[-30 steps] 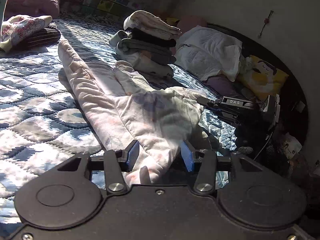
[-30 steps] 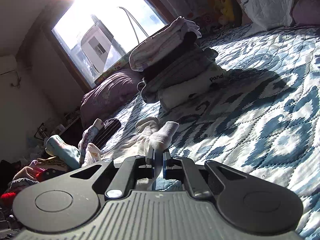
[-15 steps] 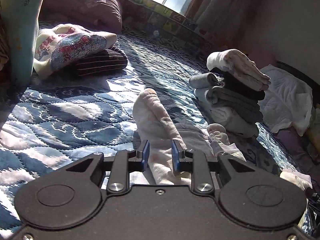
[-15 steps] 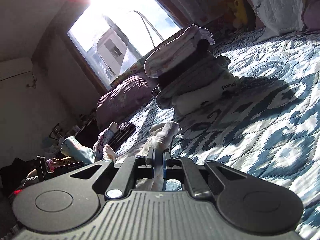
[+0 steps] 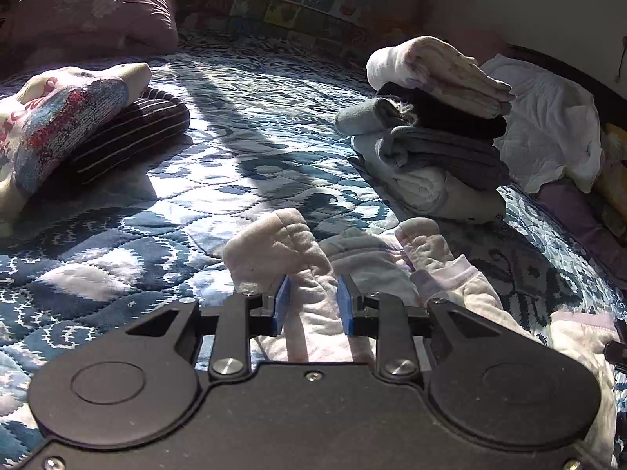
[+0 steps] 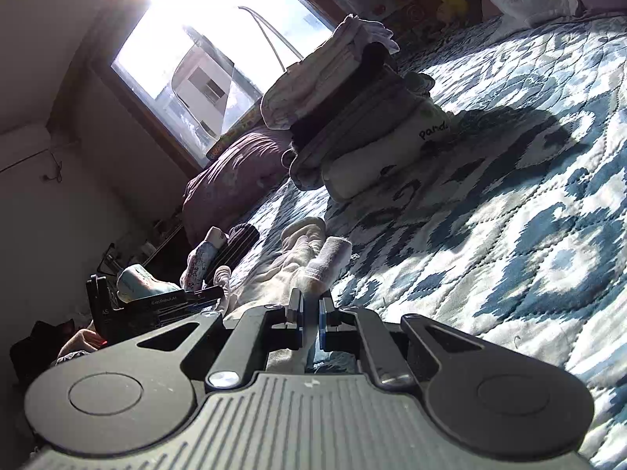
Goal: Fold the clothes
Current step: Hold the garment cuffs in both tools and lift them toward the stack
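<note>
We cannot see the near end of the pale garment [image 5: 313,313]: it runs under the left gripper [image 5: 309,305] body and past the right edge. In the right wrist view the cloth between the right gripper [image 6: 310,323] pads is mostly hidden, so we cannot tell how much is pinched. The patterned folded piece [image 5: 51,125] is cut off at the left edge. Glare washes out the window [image 6: 219,62]. Clutter [image 6: 58,337] at lower left is too dark to identify.

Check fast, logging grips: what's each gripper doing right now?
Left gripper: open, garment between its fingers.
Right gripper: shut on garment.
</note>
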{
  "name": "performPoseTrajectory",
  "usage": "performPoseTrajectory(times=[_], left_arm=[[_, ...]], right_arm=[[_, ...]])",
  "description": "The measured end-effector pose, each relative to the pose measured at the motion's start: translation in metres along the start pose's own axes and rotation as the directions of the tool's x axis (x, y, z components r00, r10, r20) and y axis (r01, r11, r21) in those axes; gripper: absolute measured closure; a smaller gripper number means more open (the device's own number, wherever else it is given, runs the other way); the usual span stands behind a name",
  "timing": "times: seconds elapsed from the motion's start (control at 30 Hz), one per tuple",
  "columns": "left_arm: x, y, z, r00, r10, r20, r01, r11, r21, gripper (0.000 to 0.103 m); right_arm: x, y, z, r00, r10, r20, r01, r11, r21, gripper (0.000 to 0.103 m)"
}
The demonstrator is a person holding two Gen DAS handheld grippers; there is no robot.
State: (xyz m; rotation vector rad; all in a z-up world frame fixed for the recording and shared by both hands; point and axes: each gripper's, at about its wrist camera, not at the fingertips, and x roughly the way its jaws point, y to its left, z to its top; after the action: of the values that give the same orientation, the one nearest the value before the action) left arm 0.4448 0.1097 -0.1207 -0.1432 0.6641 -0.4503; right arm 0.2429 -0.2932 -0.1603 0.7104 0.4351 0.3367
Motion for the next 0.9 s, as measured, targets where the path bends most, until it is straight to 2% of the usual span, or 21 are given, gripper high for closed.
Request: performPoseTrajectory(times=[0.03, 0.07, 0.13, 0.17, 0.2, 0.23, 0.33, 0.47, 0.6, 0.67, 0.73, 0.77, 0.8, 0.9], left_arm=[[0.003, -0.003, 0.001, 1.000, 0.010, -0.005, -0.009, 1.000, 0.003, 0.067], [0.006, -0.007, 0.002, 1.000, 0.010, -0.005, -0.010, 1.000, 0.011, 0.056], [0.014, -0.016, 0.001, 1.000, 0.030, -0.009, -0.029, 0.999, 0.039, 0.053], [0.020, -0.025, -0.001, 0.996, 0.085, -0.012, -0.084, 0.992, 0.097, 0.061], [0.025, -0.033, -0.002, 0.990, 0.141, -0.013, -0.137, 0.978, 0.155, 0.088], [0.028, -0.039, -0.005, 0.981, 0.195, -0.005, -0.189, 0.959, 0.210, 0.092], [0.017, -0.036, -0.001, 0.986, 0.165, 0.022, -0.166, 0.973, 0.161, 0.095], [0.006, -0.037, 0.010, 0.996, 0.075, 0.046, -0.079, 0.991, 0.104, 0.095], [0.043, -0.031, -0.010, 0.995, 0.070, -0.070, -0.064, 0.994, 0.087, 0.094], [0.039, -0.026, -0.008, 0.997, 0.045, -0.061, -0.043, 0.998, 0.046, 0.093], [0.033, -0.022, -0.005, 0.999, 0.002, -0.053, -0.001, 1.000, 0.005, 0.087], [0.030, -0.019, -0.004, 0.999, -0.029, -0.044, 0.028, 0.999, -0.016, 0.076], [0.025, -0.016, -0.003, 0.997, -0.068, -0.035, 0.067, 0.997, -0.042, 0.070], [0.006, -0.005, 0.003, 0.994, -0.110, 0.023, 0.112, 0.990, -0.083, 0.070]], right_arm=[[0.000, -0.001, 0.000, 1.000, -0.002, -0.001, 0.002, 1.000, 0.001, 0.094], [0.001, -0.001, 0.000, 1.000, -0.004, -0.003, 0.004, 1.000, 0.005, 0.094], [0.002, -0.003, 0.000, 1.000, -0.007, -0.006, 0.008, 1.000, 0.013, 0.094], [0.003, -0.002, 0.000, 1.000, -0.012, -0.007, 0.012, 1.000, 0.013, 0.094], [0.004, -0.002, 0.000, 1.000, -0.014, -0.009, 0.014, 1.000, 0.012, 0.094], [0.004, -0.002, 0.000, 1.000, -0.015, -0.010, 0.015, 1.000, 0.011, 0.094], [0.005, -0.002, 0.000, 1.000, -0.017, -0.010, 0.017, 1.000, 0.011, 0.094], [0.004, -0.003, 0.001, 1.000, -0.014, -0.010, 0.014, 1.000, 0.013, 0.094], [0.005, -0.003, 0.001, 1.000, -0.015, -0.011, 0.015, 1.000, 0.015, 0.094], [0.005, -0.003, 0.001, 1.000, -0.015, -0.009, 0.015, 1.000, 0.018, 0.094], [0.006, -0.003, 0.001, 1.000, -0.015, -0.009, 0.015, 1.000, 0.018, 0.094], [0.006, -0.003, 0.001, 1.000, -0.015, -0.008, 0.015, 1.000, 0.019, 0.094], [0.005, -0.003, 0.001, 1.000, -0.014, -0.008, 0.014, 1.000, 0.019, 0.094], [0.004, -0.004, 0.001, 1.000, -0.013, -0.008, 0.013, 1.000, 0.021, 0.094]])
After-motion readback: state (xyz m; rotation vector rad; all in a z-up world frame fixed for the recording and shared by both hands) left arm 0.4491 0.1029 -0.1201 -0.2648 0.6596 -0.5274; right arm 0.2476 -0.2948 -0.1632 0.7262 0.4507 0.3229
